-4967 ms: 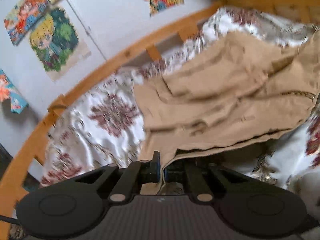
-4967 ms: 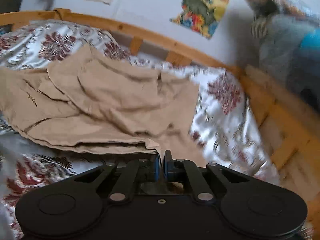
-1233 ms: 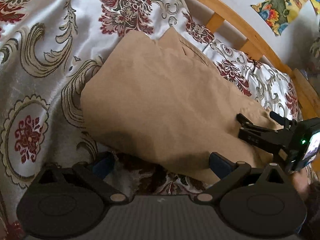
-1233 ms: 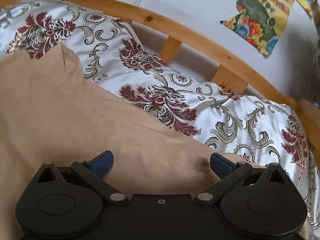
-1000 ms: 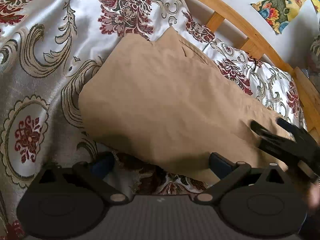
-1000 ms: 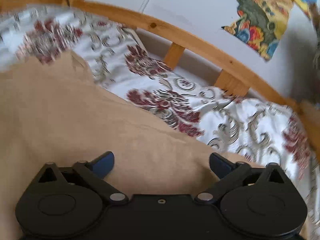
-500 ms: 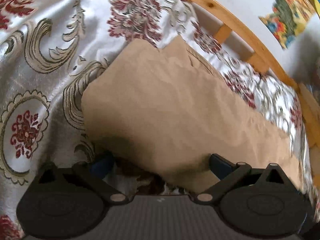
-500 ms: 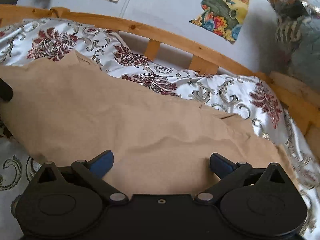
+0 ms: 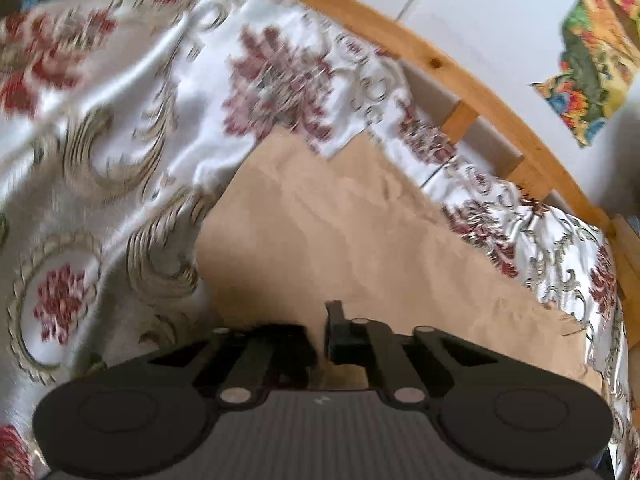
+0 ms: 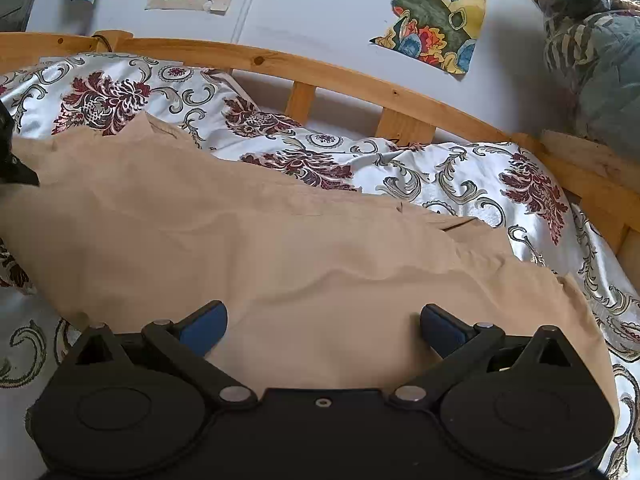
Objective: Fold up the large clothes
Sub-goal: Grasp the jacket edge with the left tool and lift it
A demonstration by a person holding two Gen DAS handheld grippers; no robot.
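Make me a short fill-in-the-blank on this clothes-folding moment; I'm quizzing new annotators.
1. The tan garment lies on a bedspread with a ____ pattern.
2. The left gripper has its jaws ____ at the garment's near edge.
3. The right gripper has its jaws ____.
4. The rail behind the bed is made of ____.

Missing words: floral; shut; open; wood

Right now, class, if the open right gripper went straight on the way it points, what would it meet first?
Most likely the tan garment. The right gripper has its jaws wide apart just above the cloth, which fills the view ahead; the patterned bedspread and wooden bed rail lie beyond. Depth is hard to judge.
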